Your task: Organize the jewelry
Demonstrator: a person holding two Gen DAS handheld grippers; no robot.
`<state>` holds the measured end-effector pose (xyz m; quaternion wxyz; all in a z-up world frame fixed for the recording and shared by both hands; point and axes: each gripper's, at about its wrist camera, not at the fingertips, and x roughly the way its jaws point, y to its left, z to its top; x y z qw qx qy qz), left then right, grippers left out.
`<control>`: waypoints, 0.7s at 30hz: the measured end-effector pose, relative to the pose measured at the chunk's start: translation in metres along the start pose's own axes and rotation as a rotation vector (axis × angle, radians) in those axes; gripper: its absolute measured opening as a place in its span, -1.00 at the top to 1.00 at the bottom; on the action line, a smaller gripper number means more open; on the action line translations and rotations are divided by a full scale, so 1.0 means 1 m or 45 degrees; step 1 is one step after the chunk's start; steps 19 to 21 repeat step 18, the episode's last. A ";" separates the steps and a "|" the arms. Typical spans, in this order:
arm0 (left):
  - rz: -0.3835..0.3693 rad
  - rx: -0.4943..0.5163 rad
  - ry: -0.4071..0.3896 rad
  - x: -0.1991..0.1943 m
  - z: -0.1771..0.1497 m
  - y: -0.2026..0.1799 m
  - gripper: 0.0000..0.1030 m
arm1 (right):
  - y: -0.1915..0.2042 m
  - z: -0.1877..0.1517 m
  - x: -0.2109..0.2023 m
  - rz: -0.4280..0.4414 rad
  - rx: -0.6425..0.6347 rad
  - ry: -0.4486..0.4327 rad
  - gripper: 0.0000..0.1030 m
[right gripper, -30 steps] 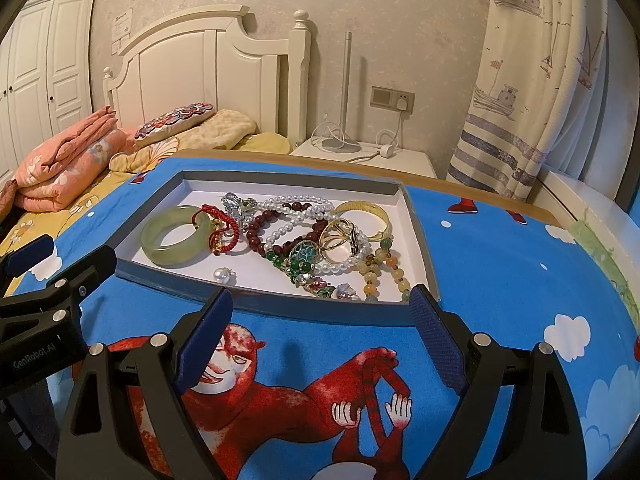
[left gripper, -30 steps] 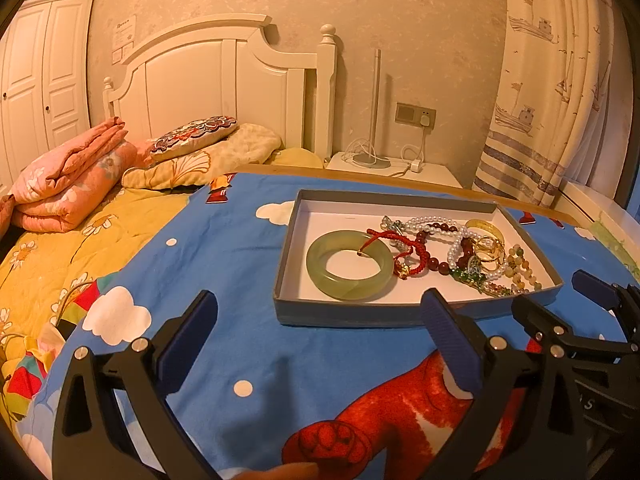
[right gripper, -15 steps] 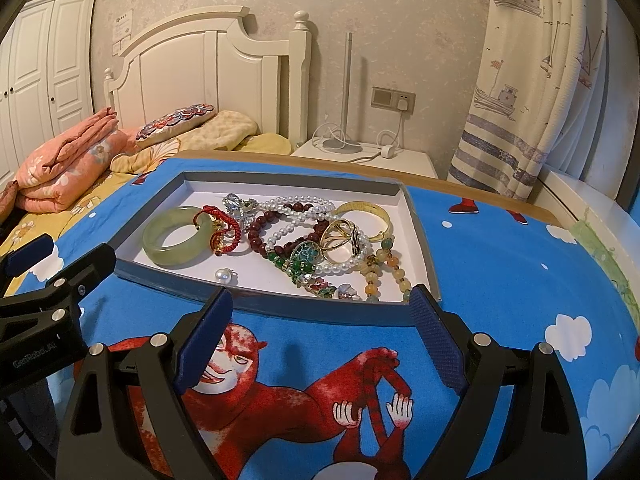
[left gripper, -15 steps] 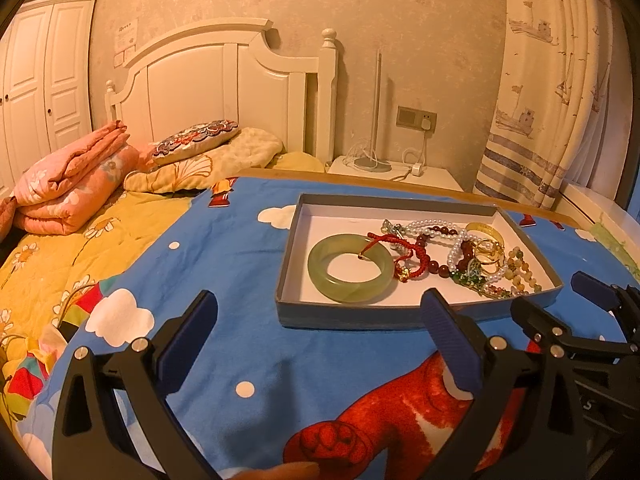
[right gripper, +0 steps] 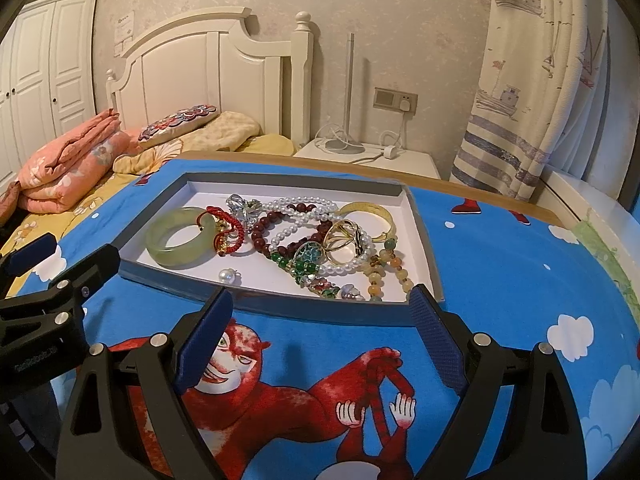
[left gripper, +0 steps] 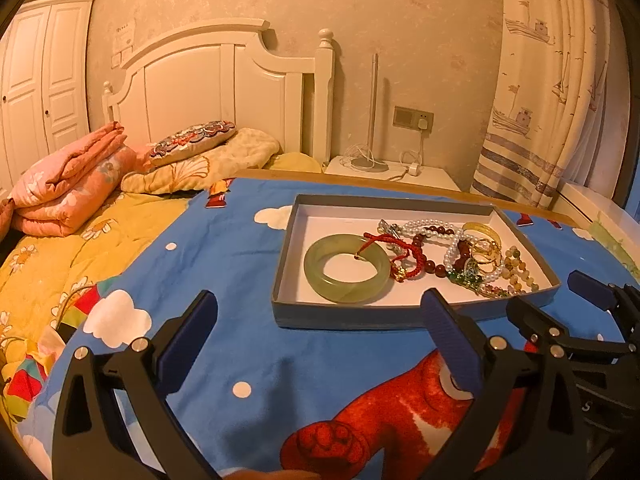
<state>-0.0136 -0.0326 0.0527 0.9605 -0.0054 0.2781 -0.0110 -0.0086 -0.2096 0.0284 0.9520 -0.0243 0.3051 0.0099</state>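
Observation:
A grey box tray [left gripper: 360,320] [right gripper: 312,307] with a white floor lies on the blue cartoon blanket. In it a green jade bangle [left gripper: 346,268] [right gripper: 180,242] lies at the left, with a red cord bracelet [right gripper: 230,228] on its edge. A tangle of pearl strands [right gripper: 304,224], dark red beads, gold rings [right gripper: 344,236], a gold bangle [right gripper: 372,214] and green pieces fills the right. A loose pearl [right gripper: 226,276] lies near the front wall. My left gripper [left gripper: 320,340] and right gripper [right gripper: 320,336] are open and empty, just short of the tray's front wall.
The blanket [right gripper: 500,280] covers a surface beside a bed with folded pink quilts [left gripper: 68,188] and pillows [left gripper: 192,142]. A white nightstand with a lamp pole [right gripper: 348,148] and a curtain [right gripper: 540,80] stand behind. The left gripper's body shows at the right view's left edge [right gripper: 48,300].
Both views have risen slightly and the tray sits a little lower in frame. The jewelry has not moved. Both grippers stay open.

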 end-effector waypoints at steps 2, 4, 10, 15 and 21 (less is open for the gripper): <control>-0.009 -0.014 0.011 0.001 0.000 0.001 -0.95 | 0.001 0.001 0.000 0.009 0.003 0.001 -0.67; -0.010 -0.032 0.022 0.003 0.001 0.002 -0.95 | 0.003 0.002 0.000 0.016 0.004 0.004 -0.67; 0.094 -0.096 -0.008 -0.003 0.002 0.009 -0.95 | -0.003 0.003 0.002 0.058 0.047 0.018 -0.67; 0.016 0.033 0.193 -0.010 0.016 0.022 -0.95 | -0.023 0.009 -0.016 0.092 0.102 0.055 -0.67; -0.064 0.012 0.227 -0.032 0.030 0.052 -0.95 | -0.044 0.011 -0.039 0.120 0.126 0.051 -0.67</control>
